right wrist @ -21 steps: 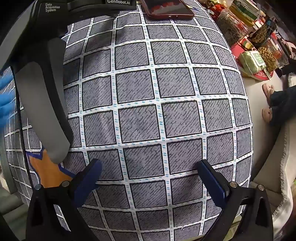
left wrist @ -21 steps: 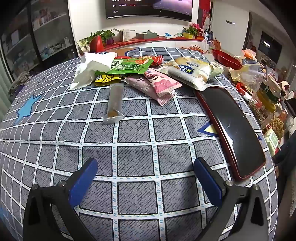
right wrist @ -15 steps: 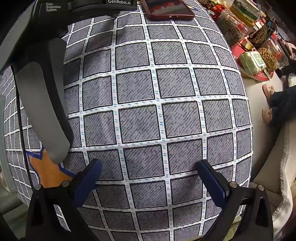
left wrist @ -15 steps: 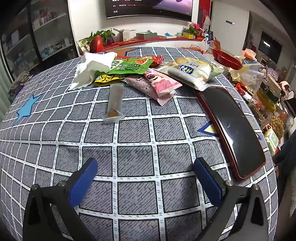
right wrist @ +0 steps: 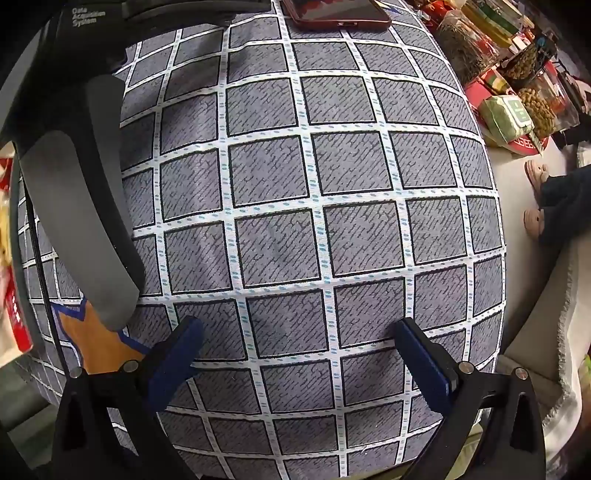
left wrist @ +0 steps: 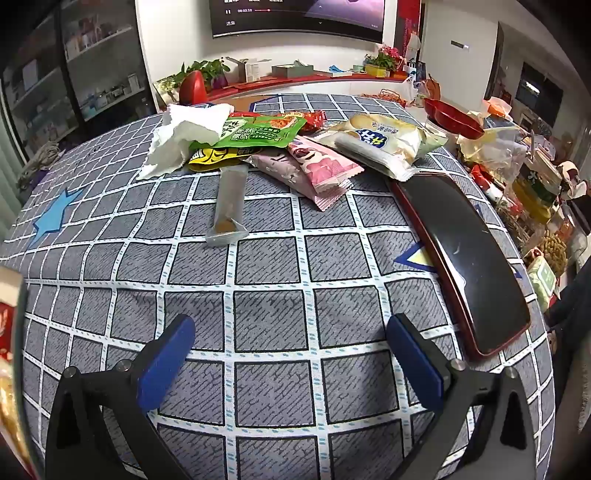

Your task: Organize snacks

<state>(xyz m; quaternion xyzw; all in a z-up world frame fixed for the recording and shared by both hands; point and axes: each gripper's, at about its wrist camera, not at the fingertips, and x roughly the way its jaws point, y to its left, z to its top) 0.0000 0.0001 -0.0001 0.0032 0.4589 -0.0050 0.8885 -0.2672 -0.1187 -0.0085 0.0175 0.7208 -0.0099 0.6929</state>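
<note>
Looking along my left claw [left wrist: 291, 345], I see its blue fingers spread wide with only the grey checked tablecloth [left wrist: 266, 302] between them. I take the red phone [left wrist: 461, 254], which lies face up on the cloth near the bench's right edge, as my landmark. The snacks sit in a loose heap beyond the phone and to its left: a white bread packet [left wrist: 380, 142] almost touching its far end, two overlapping pink wrappers [left wrist: 314, 170] left of that, then a green pouch [left wrist: 258, 134] lying over a yellow packet [left wrist: 210, 157], with crumpled white tissue [left wrist: 184, 138] at the heap's left end. A clear slim sachet [left wrist: 229, 203] lies apart from the heap, further left of the phone. My right claw [right wrist: 299, 334] points down at bare cloth on the near side of the phone [right wrist: 340, 14], fingers equally wide apart and holding nothing. Part of a red-and-white packet [right wrist: 14, 321] shows at that view's left edge; I cannot tell what it rests on.
</note>
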